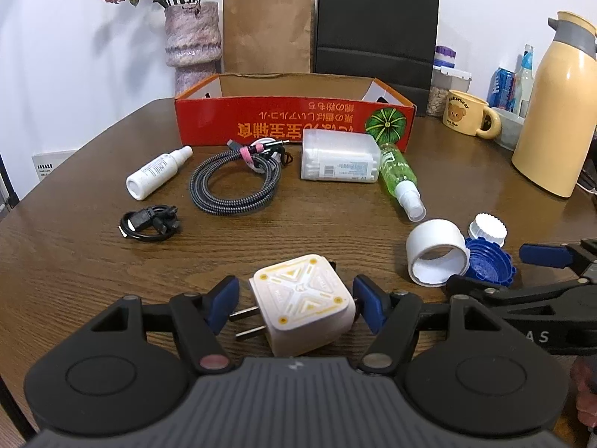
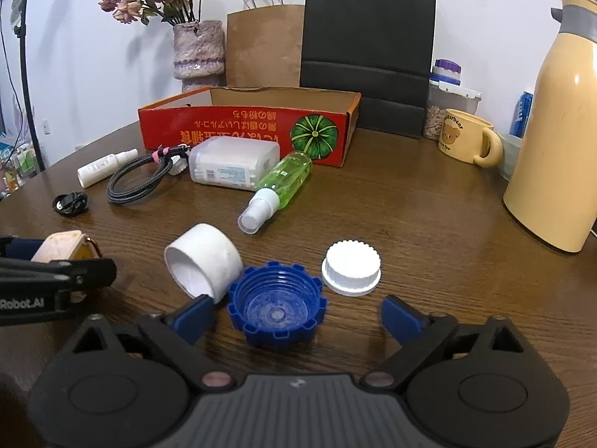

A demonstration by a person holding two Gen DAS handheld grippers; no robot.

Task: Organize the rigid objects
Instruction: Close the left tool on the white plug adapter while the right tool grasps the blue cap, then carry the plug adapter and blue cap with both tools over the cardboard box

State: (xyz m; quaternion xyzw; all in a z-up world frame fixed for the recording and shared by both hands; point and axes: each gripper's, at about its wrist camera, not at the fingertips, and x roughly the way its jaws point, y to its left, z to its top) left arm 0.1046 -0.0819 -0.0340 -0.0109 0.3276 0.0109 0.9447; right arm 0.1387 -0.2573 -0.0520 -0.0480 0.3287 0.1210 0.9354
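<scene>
Left gripper (image 1: 296, 303) angled down toward the surface (image 2: 410, 216), near edge. Its jaws are closed on the white charger (image 1: 302, 311): prongs point left against the left pad, body against the right pad. Right gripper (image 2: 298, 316) sits just to its right, tilted down alike, jaws wide apart and gripping nothing. The blue cap (image 2: 276, 308) lies open side up between them, close to the left pad and well clear of the right one. Touching the cap on its far left is a white ring (image 2: 203, 259), lying on its side; just beside it on the far right is a white cap (image 2: 351, 267), top up. Beyond these lies a green spray bottle (image 2: 283, 181), nozzle toward the near side, then a clear plastic case (image 2: 233, 164), cables and a small white bottle (image 2: 106, 166) in a row before the red box (image 2: 242, 130), which stands open-topped at the far side. Bare wood runs from the caps rightward to the yellow jug (image 2: 552, 130) — widest free stretch. Room on the near left is tight, with the two grippers close side by side.
</scene>
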